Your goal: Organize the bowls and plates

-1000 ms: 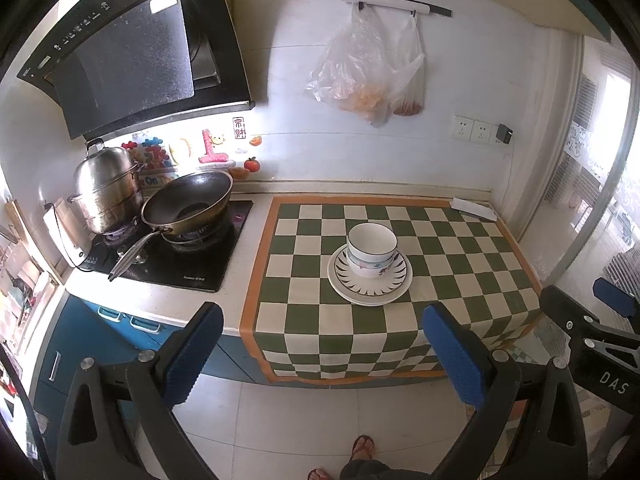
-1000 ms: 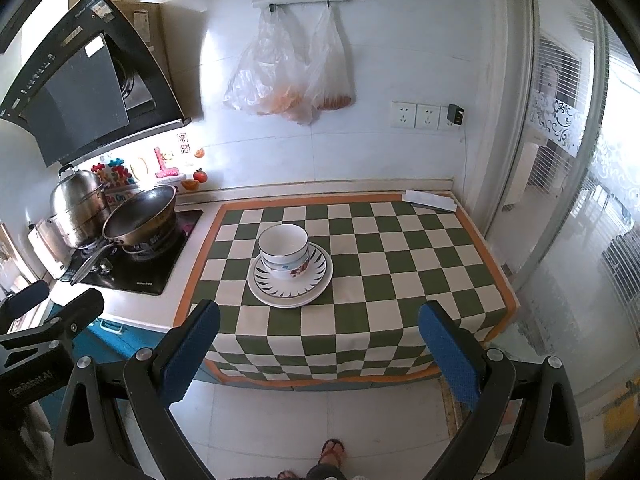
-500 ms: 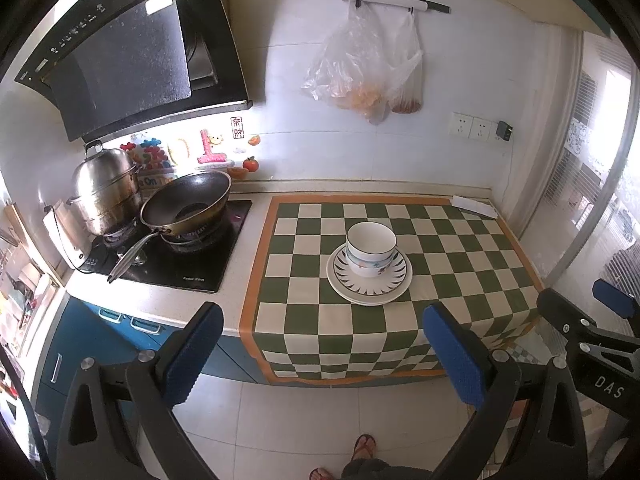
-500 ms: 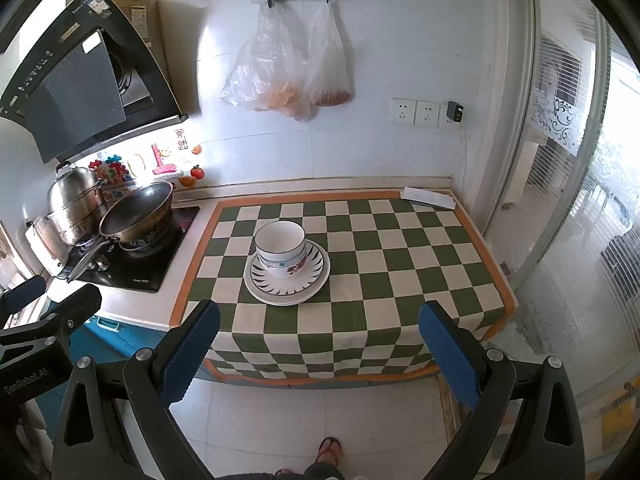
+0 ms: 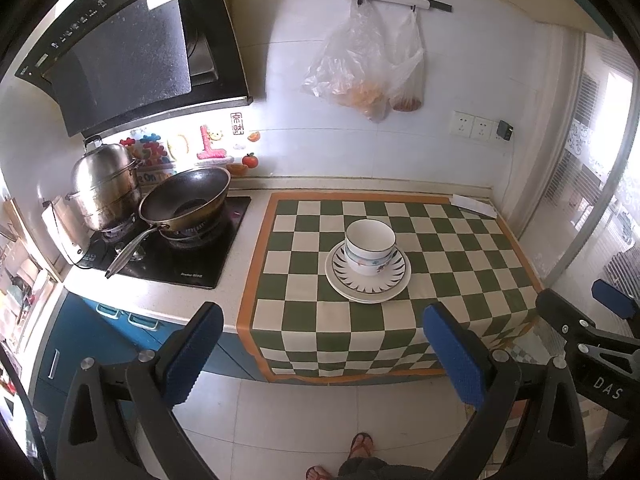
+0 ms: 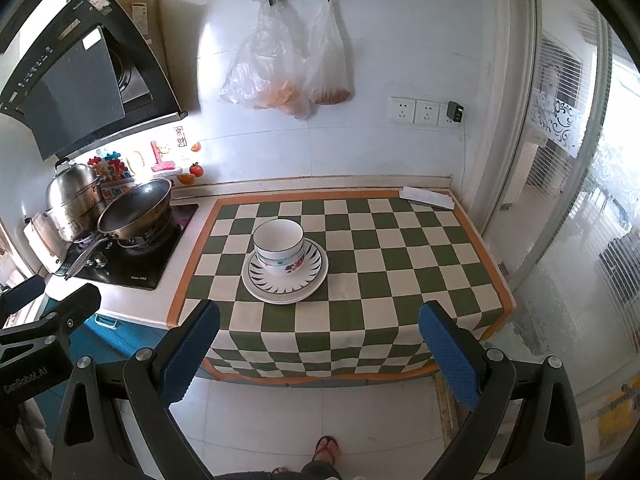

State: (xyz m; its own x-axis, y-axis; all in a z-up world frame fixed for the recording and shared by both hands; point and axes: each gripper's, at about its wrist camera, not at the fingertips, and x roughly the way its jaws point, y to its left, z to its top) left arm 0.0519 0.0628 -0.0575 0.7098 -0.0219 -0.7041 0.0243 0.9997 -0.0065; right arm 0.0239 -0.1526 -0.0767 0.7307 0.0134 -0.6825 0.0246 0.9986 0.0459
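**Now both grippers wait apart from the stacked dishes**

Now the left gripper [image 5: 324, 354] is released: its two blue pads stand wide apart and nothing is between them. It hangs over the floor, in front of the counter edge, and it touches nothing. The right gripper [image 6: 320, 354] is in the same state, with its jaws spread wide and empty, also held in front of the counter.

Ahead of the left gripper, a little to the right of its middle line, sits a white bowl [image 5: 371, 247] with a dark rim line and a flower pattern on its side. The bowl stands upright on a stack of plates [image 5: 394, 286] with dark leaf marks around the rim; I see at least two plates, one on the other. From the right gripper the same bowl [image 6: 279, 246] and plates [image 6: 308, 280] lie ahead and slightly to the left. Both grippers are well apart from the dishes.

The dishes rest on a green and white checkered cloth [image 5: 460, 248] with an orange border, which hangs down over the front of the counter. Far to the left of both grippers a dark wok [image 5: 186, 202] sits on the stove, and just beside it, further left, stands a steel steamer pot [image 5: 105, 188]. On the wall ahead hang two plastic bags [image 6: 288, 64]. A folded white paper [image 6: 428, 198] lies at the far right corner of the cloth.
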